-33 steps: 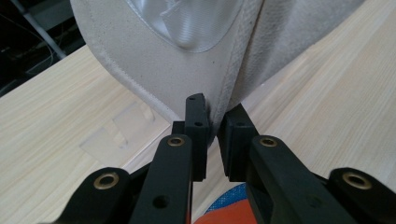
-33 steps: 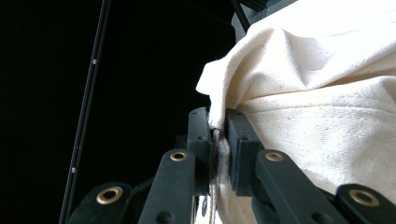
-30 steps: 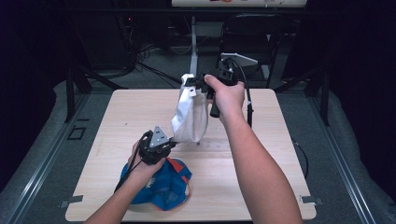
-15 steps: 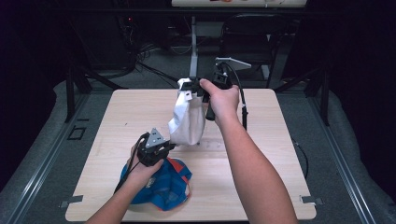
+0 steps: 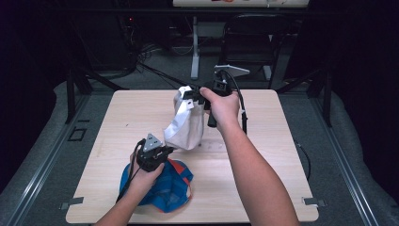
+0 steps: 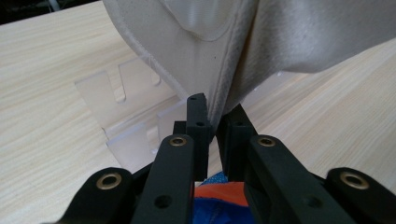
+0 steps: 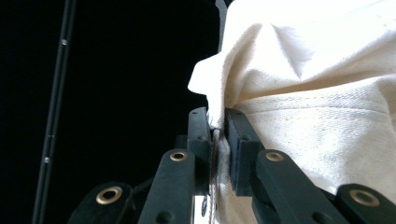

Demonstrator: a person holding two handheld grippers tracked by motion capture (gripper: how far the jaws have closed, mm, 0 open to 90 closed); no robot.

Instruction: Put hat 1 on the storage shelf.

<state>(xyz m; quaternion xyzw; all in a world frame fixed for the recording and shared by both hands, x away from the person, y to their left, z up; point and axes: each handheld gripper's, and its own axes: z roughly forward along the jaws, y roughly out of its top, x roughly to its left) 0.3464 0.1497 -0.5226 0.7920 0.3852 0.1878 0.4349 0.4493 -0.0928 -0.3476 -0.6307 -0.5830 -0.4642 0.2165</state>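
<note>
A cream cloth cap (image 5: 186,127) hangs stretched between both grippers above the middle of the wooden table (image 5: 263,188). My right gripper (image 5: 188,92) holds its upper edge, jaws shut on a fold of the cloth (image 7: 317,93), as the right gripper view (image 7: 217,119) shows. My left gripper (image 5: 164,151) sits lower and nearer, shut on the cap's bottom edge (image 6: 280,37); the pinch shows in the left gripper view (image 6: 215,112). A blue and red cap (image 5: 171,188) lies flat on the table under my left hand.
A clear acrylic stand (image 6: 126,112) with slots lies on the table just beyond the left jaws, under the hanging cap. A dark chair (image 5: 254,42) and cables stand behind the table's far edge.
My right hand has sunk a little with the cap's top edge, so the cloth hangs lower and slacker. The left hand has stayed in place.
</note>
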